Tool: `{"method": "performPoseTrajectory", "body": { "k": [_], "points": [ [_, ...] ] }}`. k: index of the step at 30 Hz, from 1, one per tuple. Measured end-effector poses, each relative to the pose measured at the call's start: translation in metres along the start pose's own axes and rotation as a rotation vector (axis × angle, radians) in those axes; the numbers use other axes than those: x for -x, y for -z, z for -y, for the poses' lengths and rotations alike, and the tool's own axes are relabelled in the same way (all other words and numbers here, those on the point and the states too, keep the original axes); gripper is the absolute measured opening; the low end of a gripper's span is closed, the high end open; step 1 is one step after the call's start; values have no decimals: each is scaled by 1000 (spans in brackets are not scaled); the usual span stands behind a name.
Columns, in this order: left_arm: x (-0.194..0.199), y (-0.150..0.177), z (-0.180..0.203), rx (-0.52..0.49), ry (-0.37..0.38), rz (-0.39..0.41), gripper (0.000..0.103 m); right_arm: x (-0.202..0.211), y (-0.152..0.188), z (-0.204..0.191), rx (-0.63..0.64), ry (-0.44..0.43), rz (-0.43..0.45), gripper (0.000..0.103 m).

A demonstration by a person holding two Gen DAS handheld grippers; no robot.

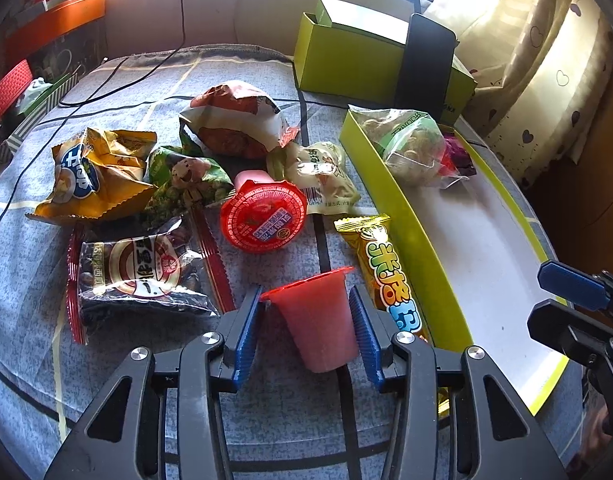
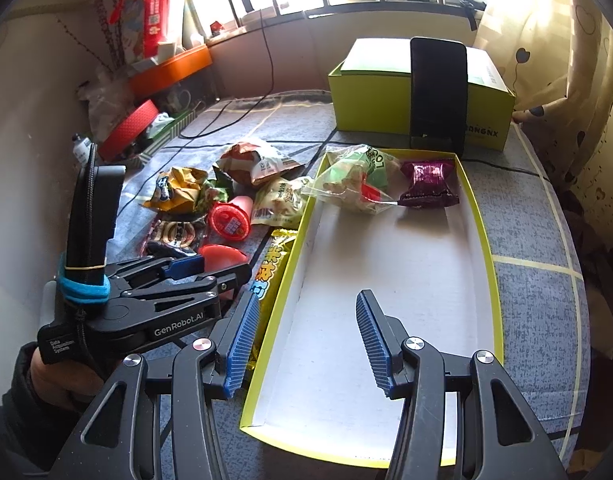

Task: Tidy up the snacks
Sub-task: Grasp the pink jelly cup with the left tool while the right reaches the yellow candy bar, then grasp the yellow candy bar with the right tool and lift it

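Crowding the pink jelly cup — yellow bar, nut packet — left jaws grasp it, right released.

Grey-blue checked cloth covers the surface; black phone stands upright against a closed yellow-green box at the far end; black cable trails across the cloth toward the window sill; orange box at far left; heart-print curtain hangs at right.
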State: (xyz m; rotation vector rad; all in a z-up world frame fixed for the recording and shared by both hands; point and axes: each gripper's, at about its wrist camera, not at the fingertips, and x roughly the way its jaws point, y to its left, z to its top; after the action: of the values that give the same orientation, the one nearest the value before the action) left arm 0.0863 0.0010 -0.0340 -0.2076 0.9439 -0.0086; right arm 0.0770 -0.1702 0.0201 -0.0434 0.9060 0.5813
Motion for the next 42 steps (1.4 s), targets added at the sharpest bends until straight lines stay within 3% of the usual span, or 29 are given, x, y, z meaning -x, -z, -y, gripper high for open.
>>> {"method": "performPoseTrajectory", "body": {
  "k": [9, 21, 27, 36, 42],
  "points": [
    [12, 11, -14, 9, 29, 32, 42, -2, -1, -12, 23, -19, -2, 45],
    [30, 26, -35, 24, 32, 59, 42, -36, -1, -58, 123, -71, -80, 37],
    [37, 29, -41, 29, 30, 72, 42, -62, -3, -70, 146, 8, -157, 37],
    [47, 33, -50, 37, 13, 89, 42, -75, -12, -73, 148, 113, -187, 39],
    [51, 37, -62, 62, -3, 93, 42, -80, -9, -79, 147, -1, -221, 39]
  ]
}}
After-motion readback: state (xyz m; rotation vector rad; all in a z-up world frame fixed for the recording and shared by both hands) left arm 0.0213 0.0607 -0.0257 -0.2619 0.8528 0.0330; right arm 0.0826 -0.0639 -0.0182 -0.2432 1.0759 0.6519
